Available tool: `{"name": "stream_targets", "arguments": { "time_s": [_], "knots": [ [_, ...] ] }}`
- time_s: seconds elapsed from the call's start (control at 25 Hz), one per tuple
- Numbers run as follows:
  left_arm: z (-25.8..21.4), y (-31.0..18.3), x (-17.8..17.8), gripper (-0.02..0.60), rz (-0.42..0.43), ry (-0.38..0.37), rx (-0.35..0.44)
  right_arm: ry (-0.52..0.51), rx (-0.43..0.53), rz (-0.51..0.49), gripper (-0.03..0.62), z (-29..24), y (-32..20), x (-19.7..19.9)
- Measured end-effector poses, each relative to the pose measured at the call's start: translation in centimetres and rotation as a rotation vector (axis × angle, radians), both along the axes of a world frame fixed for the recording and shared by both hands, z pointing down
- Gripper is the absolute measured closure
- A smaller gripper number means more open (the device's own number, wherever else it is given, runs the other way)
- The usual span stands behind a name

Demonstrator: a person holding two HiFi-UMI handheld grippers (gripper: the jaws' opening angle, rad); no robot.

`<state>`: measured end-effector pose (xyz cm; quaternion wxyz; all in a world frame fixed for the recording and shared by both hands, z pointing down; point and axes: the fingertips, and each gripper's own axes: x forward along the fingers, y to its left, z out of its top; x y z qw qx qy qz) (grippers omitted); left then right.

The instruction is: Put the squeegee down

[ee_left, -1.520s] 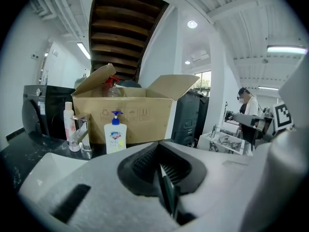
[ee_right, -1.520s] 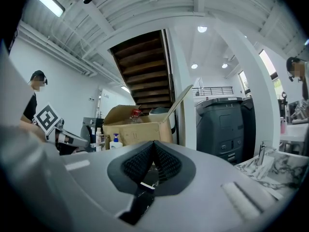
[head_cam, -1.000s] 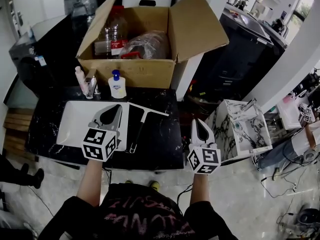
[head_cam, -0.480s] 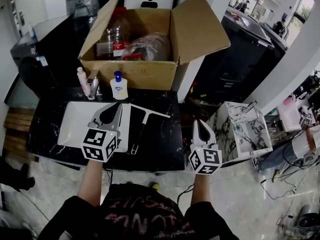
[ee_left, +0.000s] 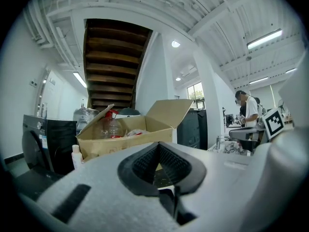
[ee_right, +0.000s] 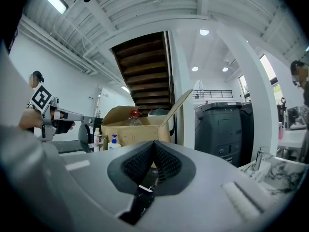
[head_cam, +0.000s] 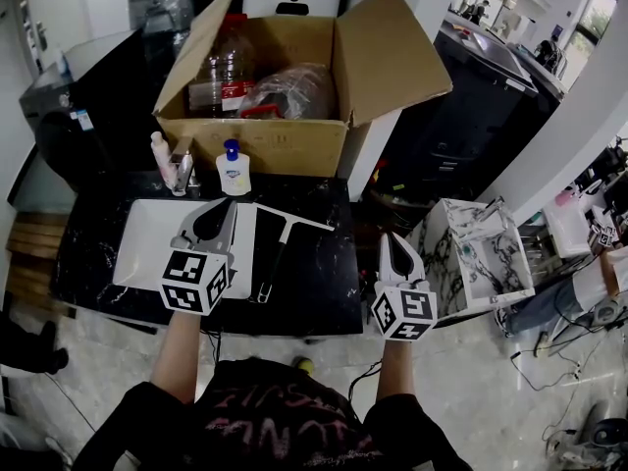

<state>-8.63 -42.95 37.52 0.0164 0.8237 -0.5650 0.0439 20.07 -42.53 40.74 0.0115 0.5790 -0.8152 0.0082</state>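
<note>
Seemingly it's done: the squeegee (head_cam: 276,249) lies loose mid-bench (head_cam: 319,287), with the left gripper (head_cam: 217,214) and right gripper (head_cam: 393,245) both closed, empty.

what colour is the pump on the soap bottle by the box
Blue pump on the small white soap bottle; clearest in the head view.

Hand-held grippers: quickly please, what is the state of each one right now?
Left hand-held gripper: closed, holding nothing.
Right hand-held gripper: closed, holding nothing.
</note>
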Motion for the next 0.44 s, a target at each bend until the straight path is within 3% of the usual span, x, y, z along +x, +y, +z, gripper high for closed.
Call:
{"name": "stream_targets", "arguments": {
  "time_s": [0.44],
  "knots": [
    [-0.35,-0.16,-0.40,0.581,-0.008,0.013,0.008,0.006,0.008,-0.006,0.585,-0.34,-0.18,-0.13]
  ]
}}
